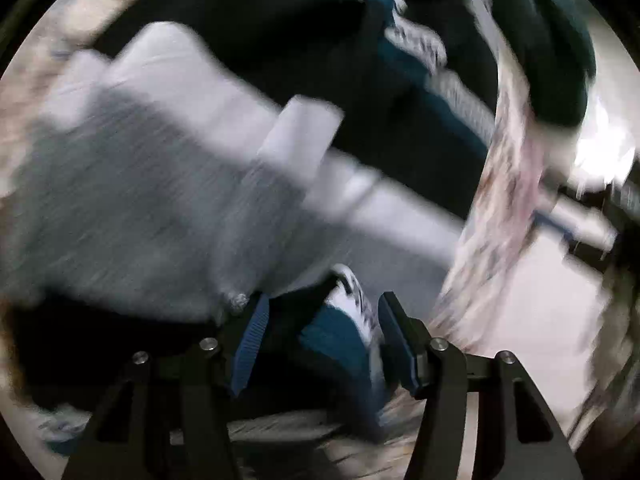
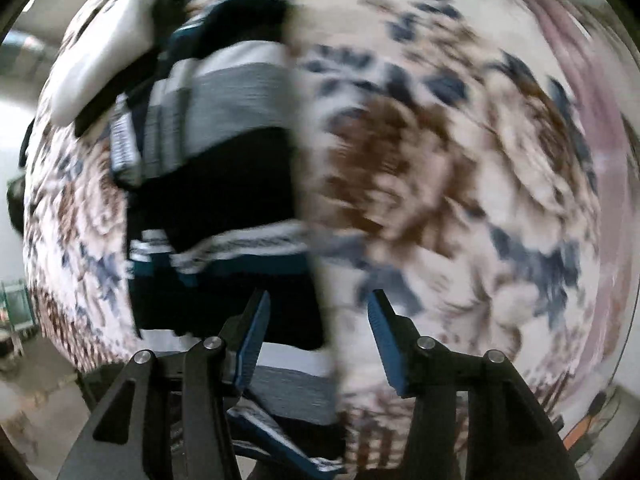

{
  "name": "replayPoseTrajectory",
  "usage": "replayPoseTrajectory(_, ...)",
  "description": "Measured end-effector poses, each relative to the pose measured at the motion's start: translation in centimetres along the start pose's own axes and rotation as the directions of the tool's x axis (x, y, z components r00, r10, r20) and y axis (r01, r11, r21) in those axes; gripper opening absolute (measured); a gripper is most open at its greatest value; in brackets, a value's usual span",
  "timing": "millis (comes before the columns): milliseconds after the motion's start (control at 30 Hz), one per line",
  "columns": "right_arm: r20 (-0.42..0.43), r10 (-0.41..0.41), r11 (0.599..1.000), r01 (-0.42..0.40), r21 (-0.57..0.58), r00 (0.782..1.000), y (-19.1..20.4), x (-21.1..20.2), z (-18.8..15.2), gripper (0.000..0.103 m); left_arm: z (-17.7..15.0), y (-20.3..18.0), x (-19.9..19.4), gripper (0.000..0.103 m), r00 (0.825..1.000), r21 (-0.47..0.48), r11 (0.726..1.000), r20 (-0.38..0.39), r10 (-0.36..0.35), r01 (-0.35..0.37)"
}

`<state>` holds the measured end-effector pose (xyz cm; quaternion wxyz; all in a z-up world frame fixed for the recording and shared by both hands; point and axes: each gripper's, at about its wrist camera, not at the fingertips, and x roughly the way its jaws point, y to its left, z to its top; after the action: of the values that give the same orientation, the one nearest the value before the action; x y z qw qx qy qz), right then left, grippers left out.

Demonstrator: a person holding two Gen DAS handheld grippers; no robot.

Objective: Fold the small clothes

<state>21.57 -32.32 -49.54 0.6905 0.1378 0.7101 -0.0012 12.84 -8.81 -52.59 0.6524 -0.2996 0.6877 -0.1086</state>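
With both pairs of jaws parted and gripping nothing, our left gripper (image 1: 320,344) straddles a teal-and-white hem of the dark folded garment (image 1: 352,344), while ahead of our right gripper (image 2: 316,328) the garment's edge lies on the patterned cloth (image 2: 460,160), apparently released after a fold.

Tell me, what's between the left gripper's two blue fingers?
In the left wrist view, a teal and white cloth edge sits between the open left gripper pads.
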Motion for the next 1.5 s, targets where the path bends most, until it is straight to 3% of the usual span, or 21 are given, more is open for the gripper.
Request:
replayPoseTrajectory(33, -0.008, 0.011, 1.0, -0.011, 0.007, 1.0, -0.7, 0.0, -0.4, 0.053, -1.0, 0.4, -0.8, 0.054, 1.0, 0.025, 0.999, 0.003, 0.028, -0.028)
replayPoseTrajectory(100, -0.019, 0.035, 0.999, -0.034, 0.01, 0.999, -1.9, 0.1, -0.6, 0.053, -3.2, 2.2, -2.4, 0.054, 0.989, 0.039, 0.988, -0.008, 0.149, -0.148)
replayPoseTrajectory(133, -0.028, 0.048, 0.999, -0.048, 0.002, 0.998, -2.2, 0.4, -1.0, 0.053, -4.2, 3.4, -3.2, 0.054, 0.986, 0.021, 0.986, -0.025, 0.167, -0.167)
replayPoseTrajectory(267, -0.045, 0.1, 0.995, -0.101, -0.022, 0.994, -1.3, 1.0, -1.7, 0.053, -6.0, 6.7, -6.9, 0.054, 0.993, -0.138, 0.984, 0.003, 0.116, -0.114)
replayPoseTrajectory(400, -0.048, 0.159, 0.984, -0.162, -0.068, 0.986, 1.7, 1.2, -0.8, 0.053, -5.2, 5.9, -7.6, 0.055, 0.992, -0.142, 0.987, 0.096, 0.084, -0.07)
replayPoseTrajectory(500, -0.027, 0.169, 0.979, -0.171, -0.115, 0.985, 4.8, 0.8, 1.4, 0.053, -4.2, 3.5, -5.3, 0.055, 0.99, -0.092, 0.992, 0.106, 0.094, -0.084)
replayPoseTrajectory(600, -0.006, 0.175, 0.973, -0.174, -0.149, 0.985, 9.0, 0.5, 5.1, 0.053, -3.7, 2.1, -2.8, 0.055, 0.98, -0.032, 0.986, 0.105, 0.167, -0.165)
replayPoseTrajectory(733, -0.004, 0.146, 0.967, -0.144, -0.211, 0.989, 16.0, 2.0, 10.7, 0.066, -3.9, 1.8, -1.4, 0.054, 0.968, 0.001, 0.977, 0.137, 0.211, -0.214)
replayPoseTrajectory(800, -0.002, 0.085, 0.959, -0.083, -0.27, 0.996, 19.4, 3.4, 12.8, 0.066, -4.2, 1.4, -1.2, 0.048, 0.958, 0.045, 0.97, 0.176, 0.226, -0.237)
replayPoseTrajectory(833, -0.005, 0.034, 0.948, -0.034, -0.316, 0.999, 21.4, 4.6, 13.8, 0.066, -4.4, 1.2, -1.1, 0.02, 0.953, 0.07, 0.965, 0.195, 0.234, -0.251)
replayPoseTrajectory(867, -0.003, -0.01, 0.94, 0.008, -0.34, 1.0, 22.5, 5.4, 14.4, 0.066, -4.6, 1.0, -1.2, 0.005, 0.945, 0.092, 0.959, 0.216, 0.244, -0.269)
replayPoseTrajectory(900, 0.001, -0.067, 0.93, 0.063, -0.361, 0.998, 23.5, 6.3, 14.9, 0.065, -4.7, 0.7, -1.4, 0.005, 0.938, 0.105, 0.955, 0.243, 0.247, -0.278)
replayPoseTrajectory(1000, 0.085, -0.21, 0.899, 0.227, -0.375, 0.974, 25.1, 6.7, 15.6, 0.014, -5.4, 0.8, -3.3, 0.004, 0.924, 0.095, 0.961, 0.313, 0.218, -0.259)
replayPoseTrajectory(1133, 0.099, -0.178, 0.926, 0.201, -0.319, 0.979, 25.1, 4.0, 16.4, 0.013, -6.3, 1.3, -6.9, 0.004, 0.922, 0.096, 0.974, 0.352, 0.158, -0.203)
replayPoseTrajectory(1300, 0.103, -0.152, 0.936, 0.176, -0.305, 0.983, 26.1, 1.2, 17.2, 0.013, -5.7, 3.6, -10.7, 0.004, 0.912, 0.001, 0.992, 0.393, 0.119, -0.13)
replayPoseTrajectory(1500, 0.079, -0.204, 0.915, 0.219, -0.339, 0.976, 30.7, 5.4, 16.2, 0.013, -3.4, 8.5, -9.9, 0.004, 0.92, -0.108, 0.987, 0.362, 0.149, -0.117)
